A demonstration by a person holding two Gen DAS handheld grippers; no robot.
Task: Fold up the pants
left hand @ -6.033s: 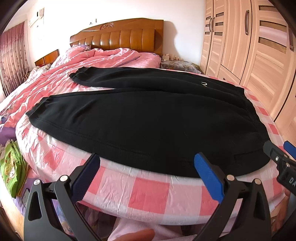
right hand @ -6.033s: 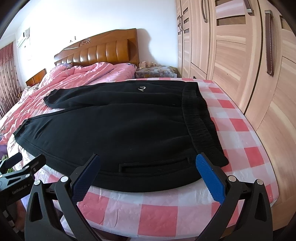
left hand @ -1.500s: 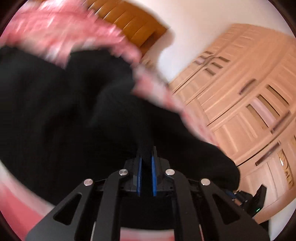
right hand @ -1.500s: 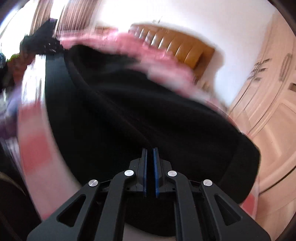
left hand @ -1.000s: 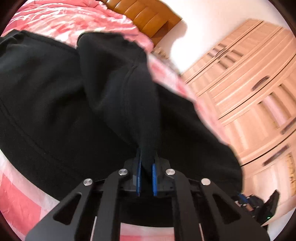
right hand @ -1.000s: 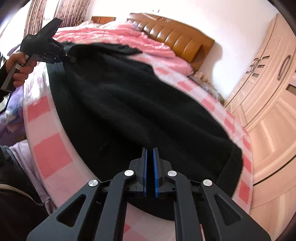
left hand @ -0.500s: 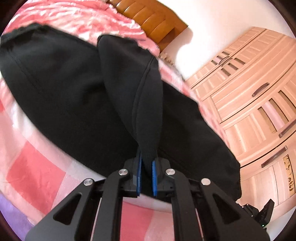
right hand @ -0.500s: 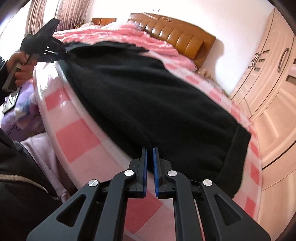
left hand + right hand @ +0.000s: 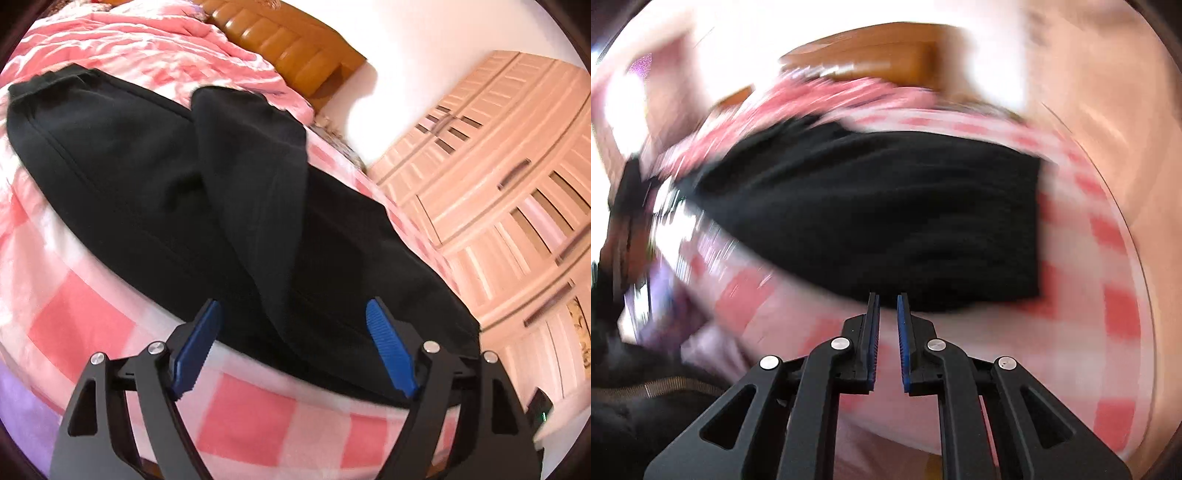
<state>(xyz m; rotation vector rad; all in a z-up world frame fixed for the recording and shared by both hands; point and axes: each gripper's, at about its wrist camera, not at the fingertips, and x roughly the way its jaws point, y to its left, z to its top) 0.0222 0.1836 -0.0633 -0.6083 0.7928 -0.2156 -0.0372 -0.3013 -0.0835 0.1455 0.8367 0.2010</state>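
Black pants lie flat on a pink checked bed sheet. One leg is laid over the rest, and its end reaches the bed's near edge. In the left wrist view my left gripper hovers over that end with its jaws opening wide. The blue pads stand clear of the cloth. The right wrist view is badly blurred. There the pants spread across the bed, and my right gripper is shut at their near edge with nothing seen between its pads.
A pink quilt and a brown headboard lie at the far end of the bed. A pale wooden wardrobe stands close along the right side. Dark blurred shapes fill the left edge of the right wrist view.
My left gripper's jaws have sprung apart and let go of the pants leg, which now rests on the bed. The right gripper has swung and rolled, blurring its view.
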